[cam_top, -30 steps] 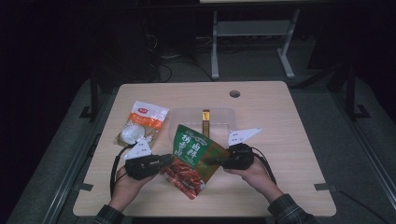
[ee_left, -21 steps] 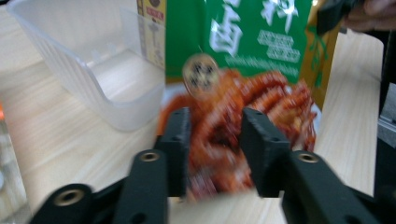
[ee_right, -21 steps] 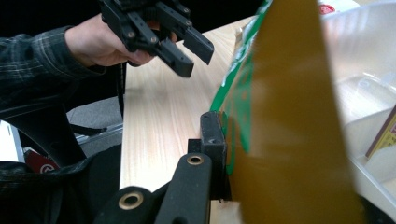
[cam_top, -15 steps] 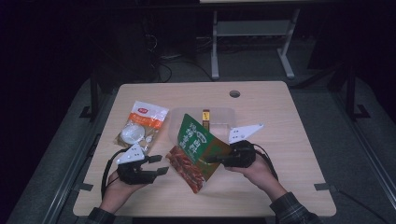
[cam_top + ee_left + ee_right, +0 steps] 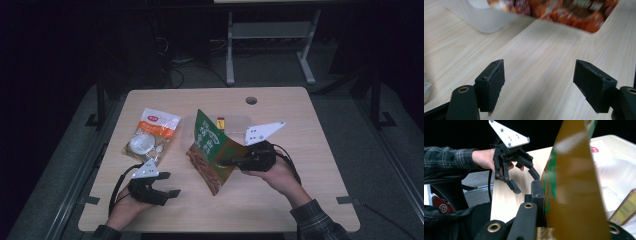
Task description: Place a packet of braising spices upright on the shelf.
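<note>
Right gripper (image 5: 227,161) is clamped on the green and orange snack bag (image 5: 212,150), which stands lifted on edge above the wooden table (image 5: 300,200), near its middle. Left gripper (image 5: 167,185), low over the table's near left part, has just been opening its jaws; nothing lies between them
</note>
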`<action>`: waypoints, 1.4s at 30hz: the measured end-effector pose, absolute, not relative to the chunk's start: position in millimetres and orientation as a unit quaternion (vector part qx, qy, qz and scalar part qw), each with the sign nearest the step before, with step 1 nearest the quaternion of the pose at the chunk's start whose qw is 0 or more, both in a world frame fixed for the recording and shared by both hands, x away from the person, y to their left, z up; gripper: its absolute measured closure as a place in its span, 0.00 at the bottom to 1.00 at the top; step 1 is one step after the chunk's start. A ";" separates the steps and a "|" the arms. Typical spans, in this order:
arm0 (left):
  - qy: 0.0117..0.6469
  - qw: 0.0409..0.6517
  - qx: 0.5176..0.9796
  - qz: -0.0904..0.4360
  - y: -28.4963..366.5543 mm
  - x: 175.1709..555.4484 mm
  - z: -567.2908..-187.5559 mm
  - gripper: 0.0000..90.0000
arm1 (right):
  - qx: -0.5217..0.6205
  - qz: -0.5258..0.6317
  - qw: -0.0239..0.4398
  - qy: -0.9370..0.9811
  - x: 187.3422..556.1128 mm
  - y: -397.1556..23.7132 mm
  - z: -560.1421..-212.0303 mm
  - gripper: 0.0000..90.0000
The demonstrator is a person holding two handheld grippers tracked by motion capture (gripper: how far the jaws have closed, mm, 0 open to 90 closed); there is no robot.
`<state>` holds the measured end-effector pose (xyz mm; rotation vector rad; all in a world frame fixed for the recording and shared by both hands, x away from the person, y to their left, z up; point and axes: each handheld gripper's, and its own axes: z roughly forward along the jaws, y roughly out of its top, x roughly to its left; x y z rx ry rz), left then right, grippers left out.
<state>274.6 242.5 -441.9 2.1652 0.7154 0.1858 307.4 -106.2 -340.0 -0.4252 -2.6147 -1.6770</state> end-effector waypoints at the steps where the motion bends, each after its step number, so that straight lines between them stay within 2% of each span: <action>1: 0.286 0.412 0.862 0.072 242.0 274.9 -443.0 0.26 | -0.135 -0.535 0.000 -0.834 307.7 -106.2 -337.2 1.00; 12: 0.278 0.404 0.869 0.066 237.4 279.0 -449.7 0.20 | -0.149 -0.526 -0.038 -0.836 328.3 -102.5 -308.9 1.00; 23: 0.270 0.408 0.870 0.070 236.1 280.1 -450.7 0.15 | -0.173 -0.518 -0.067 -0.835 363.4 -93.4 -296.7 1.00; 32: 0.265 0.405 0.873 0.061 233.9 280.4 -452.8 0.14 | -0.193 -0.521 -0.076 -0.828 386.2 -84.1 -296.3 1.00; 42: 0.263 0.398 0.877 0.060 234.0 280.4 -453.3 0.14 | -0.210 -0.506 -0.076 -0.833 406.7 -79.0 -311.2 1.00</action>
